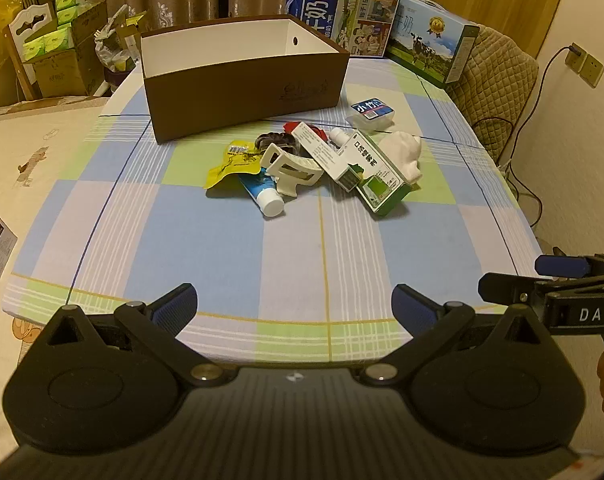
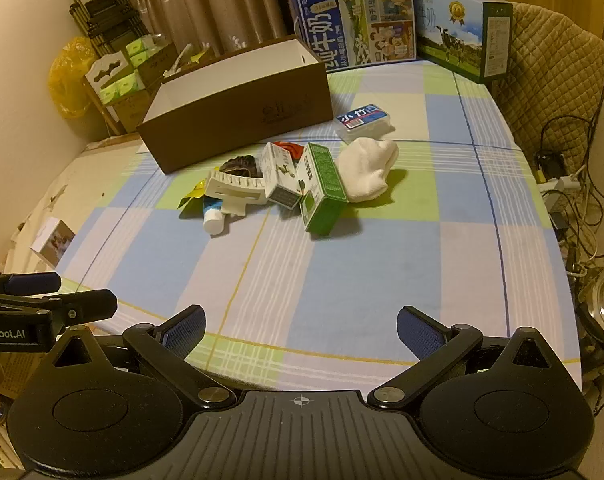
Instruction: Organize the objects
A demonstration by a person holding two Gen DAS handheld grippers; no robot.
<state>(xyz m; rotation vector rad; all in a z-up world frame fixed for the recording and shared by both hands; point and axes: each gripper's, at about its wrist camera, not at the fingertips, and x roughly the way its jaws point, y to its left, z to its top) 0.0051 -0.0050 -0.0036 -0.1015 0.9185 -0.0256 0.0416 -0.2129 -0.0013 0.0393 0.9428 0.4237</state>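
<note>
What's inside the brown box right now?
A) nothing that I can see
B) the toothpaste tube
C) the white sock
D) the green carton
A: the brown box shows only bare white walls inside, though its floor is hidden, while the sock, tube and green carton all lie in the pile on the cloth in front of it.

Each hand-held gripper, left (image 1: 293, 308) and right (image 2: 300, 330), is matte black with blue ribbed pads (image 1: 173, 306), silver pivot screws and white lettering.
</note>
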